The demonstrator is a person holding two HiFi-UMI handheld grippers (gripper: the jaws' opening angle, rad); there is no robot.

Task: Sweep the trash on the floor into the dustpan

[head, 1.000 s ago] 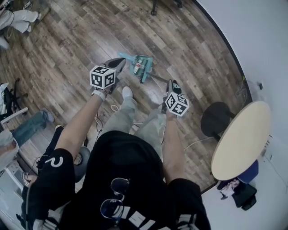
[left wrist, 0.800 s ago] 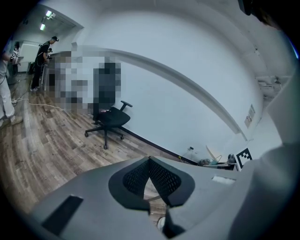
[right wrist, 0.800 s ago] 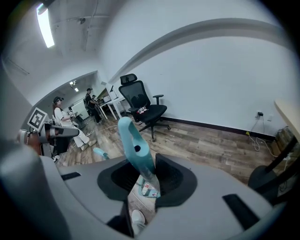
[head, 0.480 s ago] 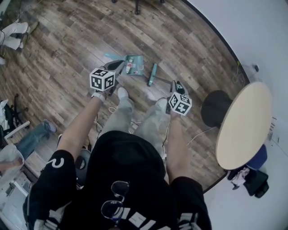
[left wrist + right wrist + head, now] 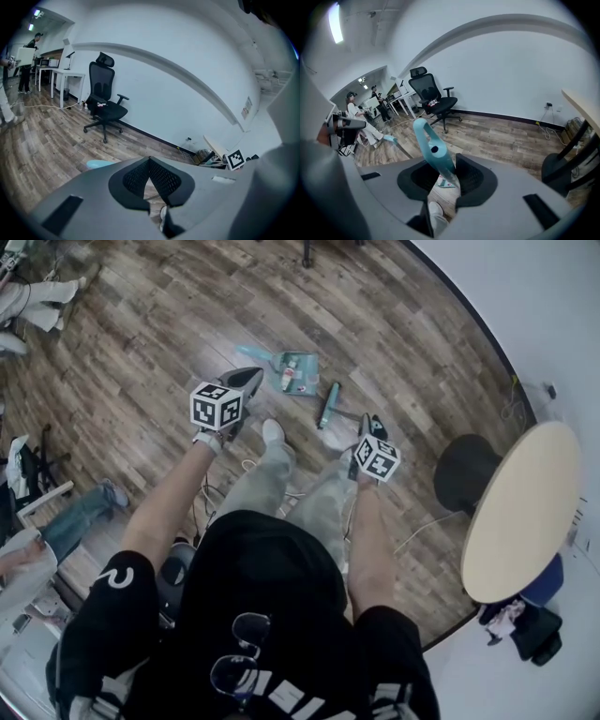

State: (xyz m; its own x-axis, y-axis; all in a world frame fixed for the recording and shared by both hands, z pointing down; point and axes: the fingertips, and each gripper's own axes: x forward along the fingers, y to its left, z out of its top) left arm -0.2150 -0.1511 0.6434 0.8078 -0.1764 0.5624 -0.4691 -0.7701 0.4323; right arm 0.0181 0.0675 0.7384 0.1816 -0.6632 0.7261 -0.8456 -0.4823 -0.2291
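- On the wood floor (image 5: 141,343) in front of the person's white shoes (image 5: 272,432), the teal dustpan (image 5: 304,363) lies flat. Its handle points to the upper left of the head view.
- Trash (image 5: 288,377): pale pieces lie inside the dustpan, on its tray.
- Left gripper (image 5: 150,161): the jaw tips meet at a point, with nothing clamped between them. Floor shows through the narrow gap below the tips.
- Left gripper position: in the head view it hangs just beside the dustpan handle, on the person's side. Whether it touches the handle cannot be determined. In the left gripper view, a teal edge shows past the left jaw.
- Right gripper (image 5: 449,174): the jaws are clamped on the teal handle of the brush (image 5: 433,150). The handle rises between the pads, tilted to the left, and ends in a loop with a small hole below it.
- Brush head: in the head view it sits low at the floor, just beside the right edge of the dustpan. A thin shaft runs from it back to the right gripper.
- Surroundings: a black office chair (image 5: 105,101) stands by the white wall. A round pale table (image 5: 520,512) on a dark base is at the person's right, well apart from the dustpan.
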